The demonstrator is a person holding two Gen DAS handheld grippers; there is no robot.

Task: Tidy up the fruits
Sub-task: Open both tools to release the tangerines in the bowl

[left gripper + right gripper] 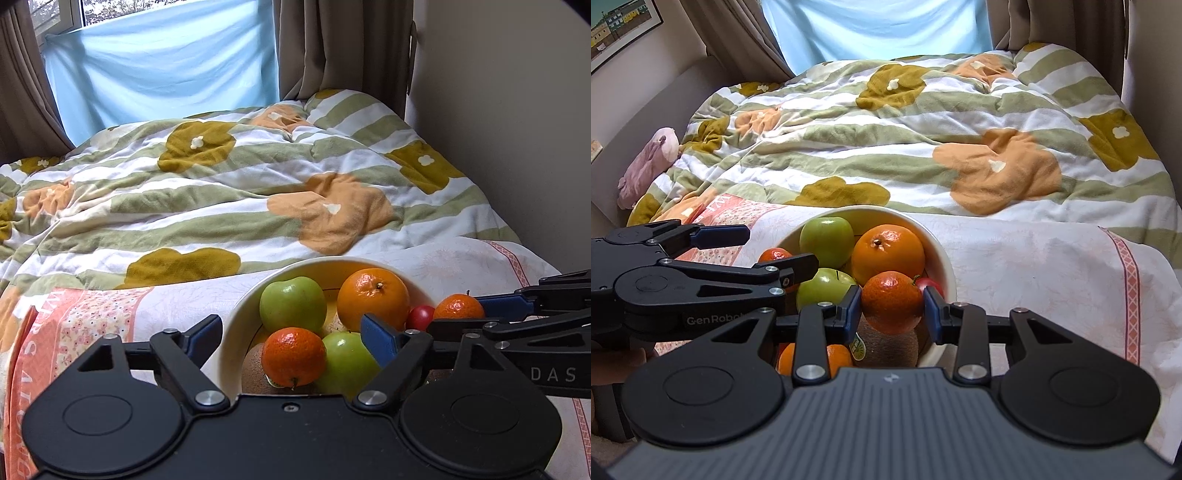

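A white bowl (236, 325) (942, 258) on the bed holds two green apples (293, 304) (827, 242), a large orange (373, 299) (888, 251), mandarins, a kiwi (255, 369) (886, 345) and a small red fruit (420, 316). My left gripper (295, 336) is open, its fingers straddling the bowl's left rim above a mandarin (293, 356). My right gripper (892, 308) is shut on another mandarin (892, 301) over the bowl's right side; that mandarin also shows in the left wrist view (458, 306).
The bowl stands on a pink-and-white patterned sheet (1034, 266). A crumpled flowered duvet (221, 192) covers the bed behind it. A wall (517, 110) is on the right, curtains and a blue cloth (162, 70) behind. A pink soft toy (650, 162) lies at the left.
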